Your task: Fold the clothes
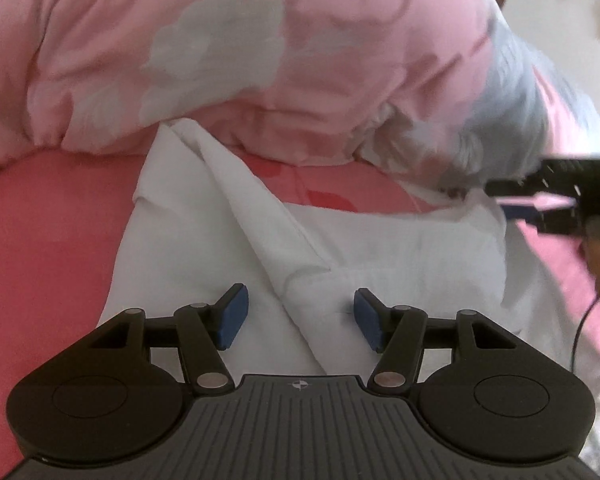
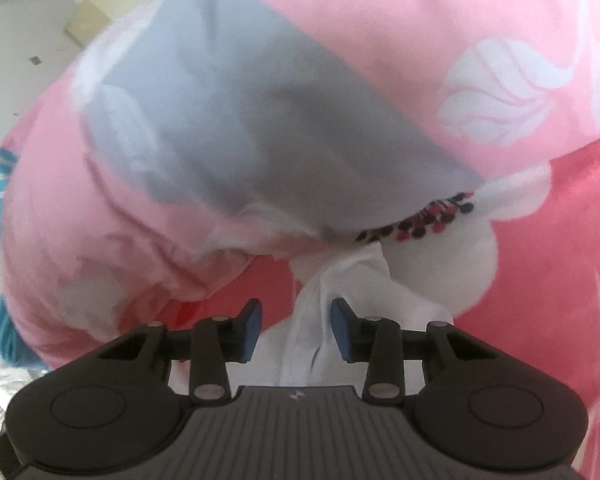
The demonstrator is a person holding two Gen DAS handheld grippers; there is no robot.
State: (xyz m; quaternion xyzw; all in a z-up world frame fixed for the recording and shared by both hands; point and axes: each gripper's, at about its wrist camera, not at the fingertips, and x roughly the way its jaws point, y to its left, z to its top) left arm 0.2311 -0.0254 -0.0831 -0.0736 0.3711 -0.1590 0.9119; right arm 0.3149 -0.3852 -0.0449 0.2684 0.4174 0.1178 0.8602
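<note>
White shirt (image 1: 228,240) lies rumpled mid-frame on the pink sheet (image 1: 40,240) in the left wrist view, one fold running diagonally down toward the left gripper (image 1: 296,320). That gripper's blue pads are spread wide over the cloth, pinching nothing. A big pink duvet (image 1: 260,60) with grey-white patches bulges across the top, crowding the shirt's far edge. Right gripper (image 2: 296,330) is parted too; a bunched ridge of shirt (image 2: 340,292) rises between its pads, and I can't see them pressing it. Duvet (image 2: 228,120) fills most of that view, blurry. Teal cloth (image 2: 4,184) peeks at the left edge.
</note>
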